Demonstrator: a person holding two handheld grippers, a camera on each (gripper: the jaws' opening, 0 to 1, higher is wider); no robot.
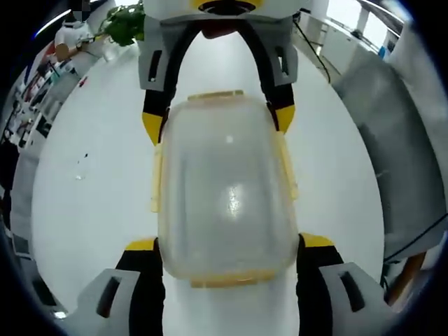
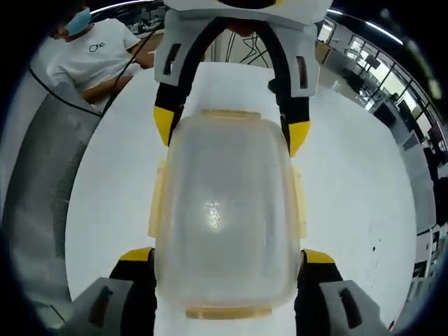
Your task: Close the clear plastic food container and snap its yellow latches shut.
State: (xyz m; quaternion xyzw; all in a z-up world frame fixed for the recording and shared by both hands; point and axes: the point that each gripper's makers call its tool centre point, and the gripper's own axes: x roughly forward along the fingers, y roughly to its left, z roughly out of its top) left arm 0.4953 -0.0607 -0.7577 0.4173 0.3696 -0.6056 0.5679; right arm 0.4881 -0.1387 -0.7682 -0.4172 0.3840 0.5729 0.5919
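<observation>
Lidded container [image 1: 225, 189] between both grippers' jaws; contact hard to judge

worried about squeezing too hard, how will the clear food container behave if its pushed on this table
The clear container looks empty, so probably light for its size. It sits on a smooth white table, so a sideways push may slide it rather than tip it; it looks low and wide. The thin translucent lid may flex under pressure. Its yellow latches likely hinge, so pressing there may give.

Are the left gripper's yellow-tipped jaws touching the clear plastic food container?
Cannot tell. In the left gripper view, the left gripper straddles the clear plastic food container, jaw tips flush against its edges, but no view shows contact plainly.
</observation>
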